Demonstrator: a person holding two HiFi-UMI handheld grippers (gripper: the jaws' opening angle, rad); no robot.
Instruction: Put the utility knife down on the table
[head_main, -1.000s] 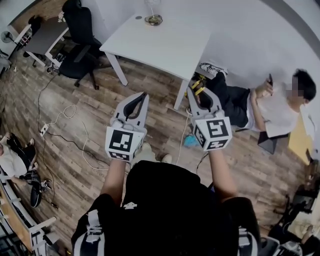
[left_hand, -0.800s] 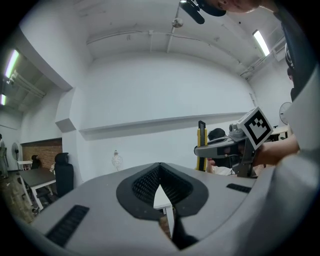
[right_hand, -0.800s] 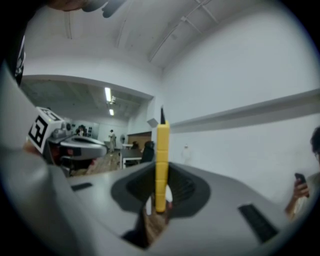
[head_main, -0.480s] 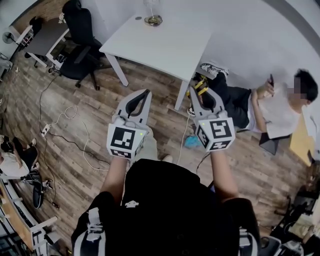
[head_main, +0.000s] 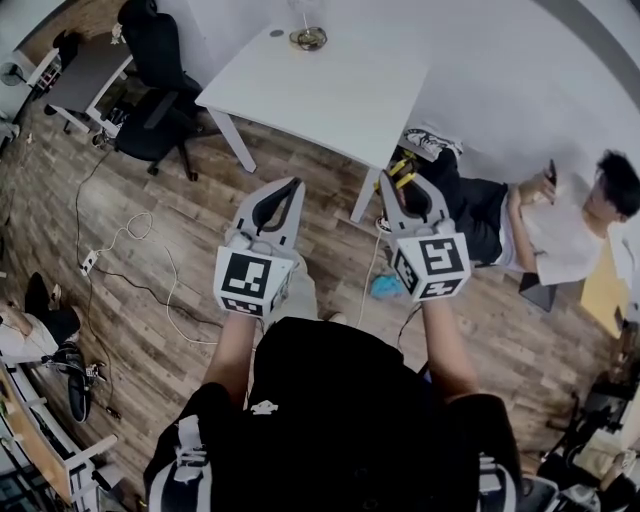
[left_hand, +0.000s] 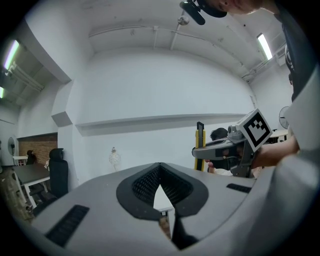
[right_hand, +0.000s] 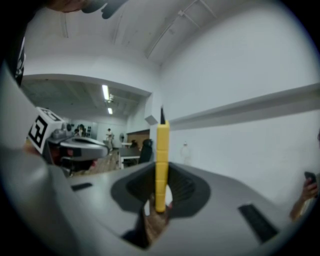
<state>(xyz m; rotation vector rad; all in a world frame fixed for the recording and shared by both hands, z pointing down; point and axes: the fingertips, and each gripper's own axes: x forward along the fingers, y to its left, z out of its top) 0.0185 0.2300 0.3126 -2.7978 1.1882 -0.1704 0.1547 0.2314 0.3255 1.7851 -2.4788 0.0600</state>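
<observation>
The utility knife (right_hand: 162, 150), yellow with a black blade tip, stands upright between the jaws of my right gripper (right_hand: 161, 172), which is shut on it. In the head view the knife (head_main: 401, 170) pokes out past my right gripper (head_main: 394, 182), in the air just off the near right corner of the white table (head_main: 340, 90). My left gripper (head_main: 294, 184) is held level beside it, shut with nothing in it. In the left gripper view my left gripper (left_hand: 160, 167) has its jaws meeting, and the knife (left_hand: 200, 137) shows to the right.
A glass ornament (head_main: 307, 36) stands at the table's far edge. Black office chairs (head_main: 150, 90) and a grey desk (head_main: 85, 70) are to the left. A person (head_main: 530, 215) sits against the wall at the right. Cables (head_main: 130, 260) lie on the wooden floor.
Both grippers have hardly moved and stay side by side; the knife remains in the right one. The view has shifted a little.
</observation>
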